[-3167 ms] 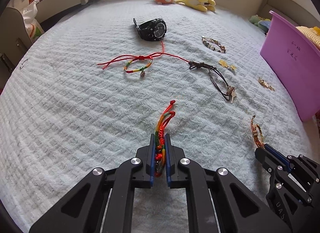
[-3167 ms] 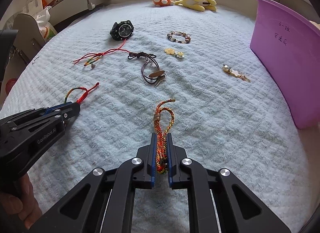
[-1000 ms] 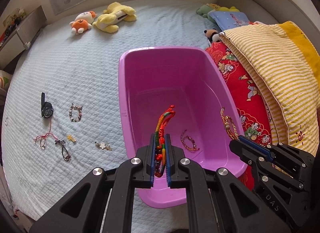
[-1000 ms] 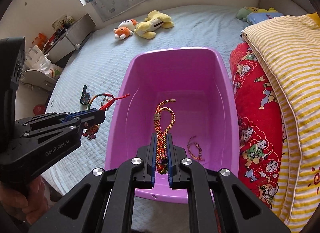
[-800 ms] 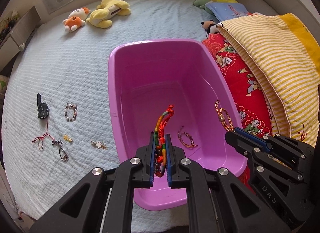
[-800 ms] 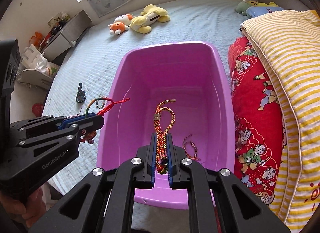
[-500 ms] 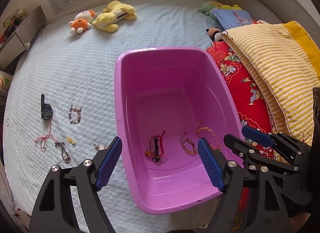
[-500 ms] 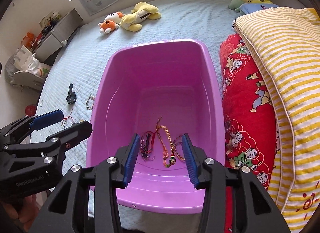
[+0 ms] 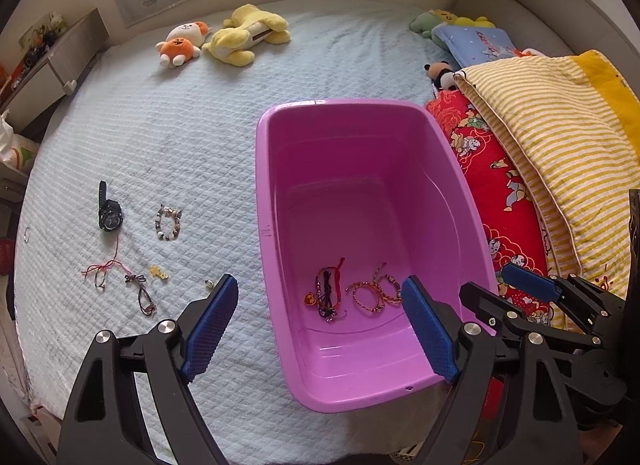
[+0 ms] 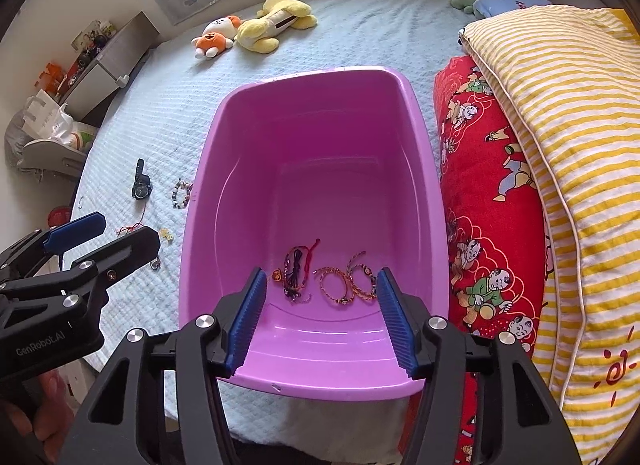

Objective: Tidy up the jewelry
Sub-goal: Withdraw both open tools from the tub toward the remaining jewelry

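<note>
Bracelets [image 10: 348,277] lie near the purple tub's [image 10: 208,169] front wall, both grippers' just-opened jaws empty above its rim.

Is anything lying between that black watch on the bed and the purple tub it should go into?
Only the beaded bracelet lies between the black watch and the purple tub; otherwise bare blanket.

Yellow plush [image 9: 246,39] beside orange plush [image 9: 182,43] — striped quilt [image 10: 560,145] right.

Purple bin [image 9: 264,169], pale-blue quilted bedspread [image 9: 180,137], yellow-and-white striped blanket [image 10: 560,113], red cartoon-print pillow [image 10: 476,169], black watch [image 9: 109,217].
</note>
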Demonstrator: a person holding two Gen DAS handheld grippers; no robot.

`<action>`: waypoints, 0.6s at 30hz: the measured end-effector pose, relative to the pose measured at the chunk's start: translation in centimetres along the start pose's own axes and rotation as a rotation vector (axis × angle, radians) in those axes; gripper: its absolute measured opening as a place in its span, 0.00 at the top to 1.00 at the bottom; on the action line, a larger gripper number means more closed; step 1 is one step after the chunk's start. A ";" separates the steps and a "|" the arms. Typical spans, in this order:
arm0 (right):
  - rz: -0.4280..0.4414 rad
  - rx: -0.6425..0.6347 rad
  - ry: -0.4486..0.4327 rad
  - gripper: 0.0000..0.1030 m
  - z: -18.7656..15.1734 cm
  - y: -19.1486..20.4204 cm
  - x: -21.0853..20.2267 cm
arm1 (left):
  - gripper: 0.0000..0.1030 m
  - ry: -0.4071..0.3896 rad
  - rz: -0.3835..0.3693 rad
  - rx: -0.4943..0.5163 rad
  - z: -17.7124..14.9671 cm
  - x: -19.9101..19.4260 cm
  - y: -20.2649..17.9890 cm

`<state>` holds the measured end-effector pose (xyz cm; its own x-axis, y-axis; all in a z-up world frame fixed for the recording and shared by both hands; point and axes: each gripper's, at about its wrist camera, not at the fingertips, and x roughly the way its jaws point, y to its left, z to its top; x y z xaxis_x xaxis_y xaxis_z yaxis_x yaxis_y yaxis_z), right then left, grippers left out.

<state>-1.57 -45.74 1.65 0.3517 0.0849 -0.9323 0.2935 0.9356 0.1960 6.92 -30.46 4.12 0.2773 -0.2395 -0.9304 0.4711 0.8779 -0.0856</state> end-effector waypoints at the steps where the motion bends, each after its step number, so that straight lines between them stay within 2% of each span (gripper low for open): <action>1: -0.003 0.002 0.000 0.46 -0.1 0.1 -0.2 | 0.20 -0.001 0.003 0.000 -0.1 -0.2 0.1; 7: 0.016 -0.001 0.001 0.43 -1.2 0.8 -1.5 | 0.20 -0.005 0.010 0.020 -1.4 -1.0 0.4; 18: -0.008 -0.008 -0.007 0.43 -4.1 1.9 -3.2 | 0.20 -0.001 0.013 0.044 -4.3 -2.3 0.8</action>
<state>-5.76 -42.83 3.81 0.3558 0.0747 -0.9316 0.2891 0.9391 0.1857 3.03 -27.38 4.67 0.2846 -0.2282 -0.9311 0.5038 0.8619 -0.0573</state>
